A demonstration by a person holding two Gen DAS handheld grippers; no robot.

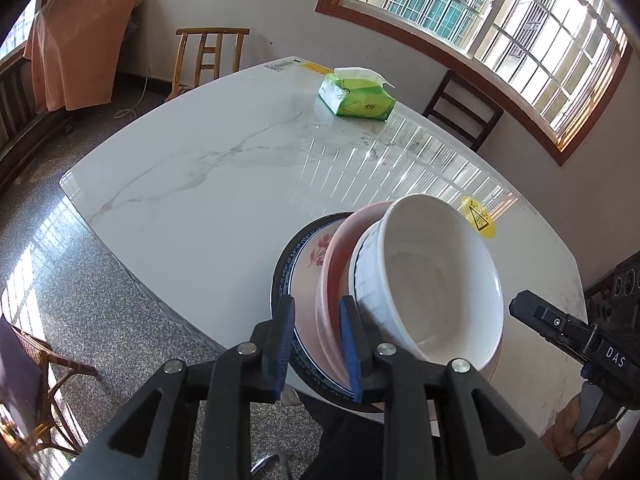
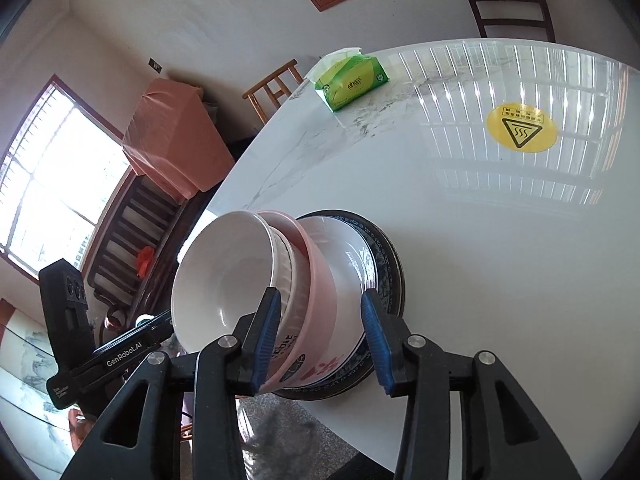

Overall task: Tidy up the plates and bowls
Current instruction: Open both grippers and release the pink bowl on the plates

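Observation:
A stack of dishes stands at the near edge of the marble table [image 1: 200, 168]: a dark blue-rimmed plate [image 1: 282, 272] at the bottom, a white flowered plate [image 1: 314, 258], a pink bowl [image 1: 340, 256] and a white ribbed bowl [image 1: 436, 276] on top. The stack also shows in the right wrist view, with the white bowl [image 2: 224, 276], the pink bowl [image 2: 316, 300], the flowered plate [image 2: 348, 256] and the dark plate [image 2: 390, 264]. My left gripper [image 1: 318, 344] is shut on the near rims of the plates and the pink bowl. My right gripper [image 2: 322, 336] is open, its blue pads [image 2: 374, 336] straddling the stack's near edge.
A green tissue pack [image 1: 356, 96] lies at the far side of the table, also in the right wrist view [image 2: 350, 80]. A round yellow warning sticker [image 2: 521, 128] is on the tabletop. Wooden chairs [image 1: 208, 56] stand around the table. A bench with an orange cover [image 2: 172, 148] stands by the wall.

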